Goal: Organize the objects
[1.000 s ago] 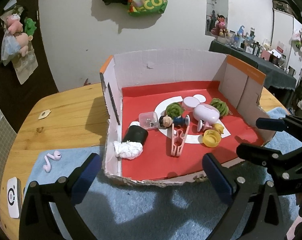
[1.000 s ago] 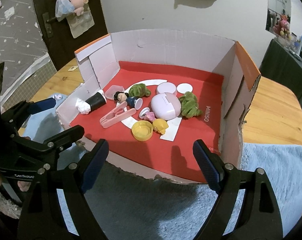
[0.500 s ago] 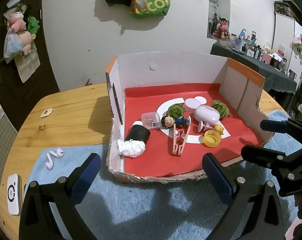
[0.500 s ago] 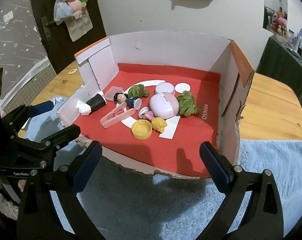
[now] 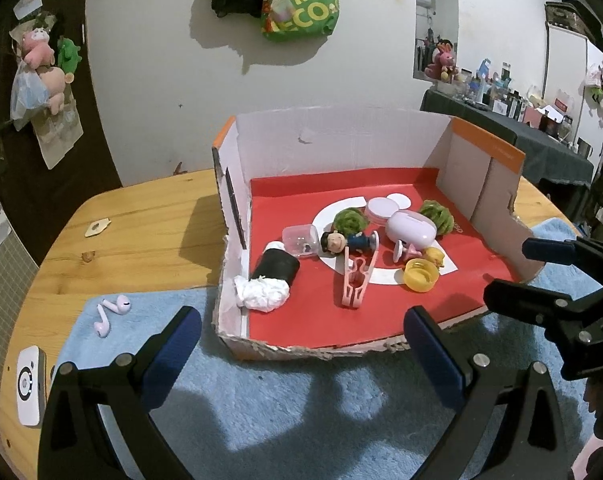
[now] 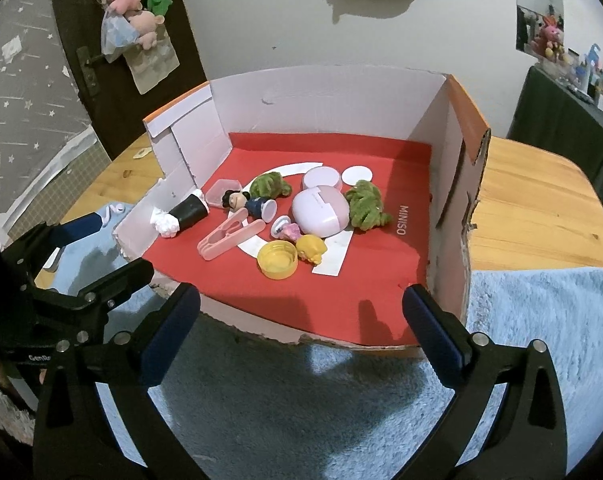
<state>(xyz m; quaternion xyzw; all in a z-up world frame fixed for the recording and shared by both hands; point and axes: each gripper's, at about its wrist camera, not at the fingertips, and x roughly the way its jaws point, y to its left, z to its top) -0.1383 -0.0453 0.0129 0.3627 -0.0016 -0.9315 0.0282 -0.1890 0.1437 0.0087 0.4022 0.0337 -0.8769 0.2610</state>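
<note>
Both grippers, left (image 5: 301, 344) and right (image 6: 301, 328), hover with jaws spread and empty before the box (image 5: 341, 140). Two earbuds (image 5: 111, 314) lie on the mat (image 5: 281, 400) left of it.

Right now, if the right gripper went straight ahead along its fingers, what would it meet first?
Probably the torn front edge of the cardboard box; the open right gripper points over it toward the yellow cap, though depth is uncertain.

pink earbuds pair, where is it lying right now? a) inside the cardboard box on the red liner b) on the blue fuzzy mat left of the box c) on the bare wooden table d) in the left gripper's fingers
b: the pink earbuds pair lies on the blue fuzzy mat, outside the left wall of the cardboard box; the left gripper is open and empty.
</note>
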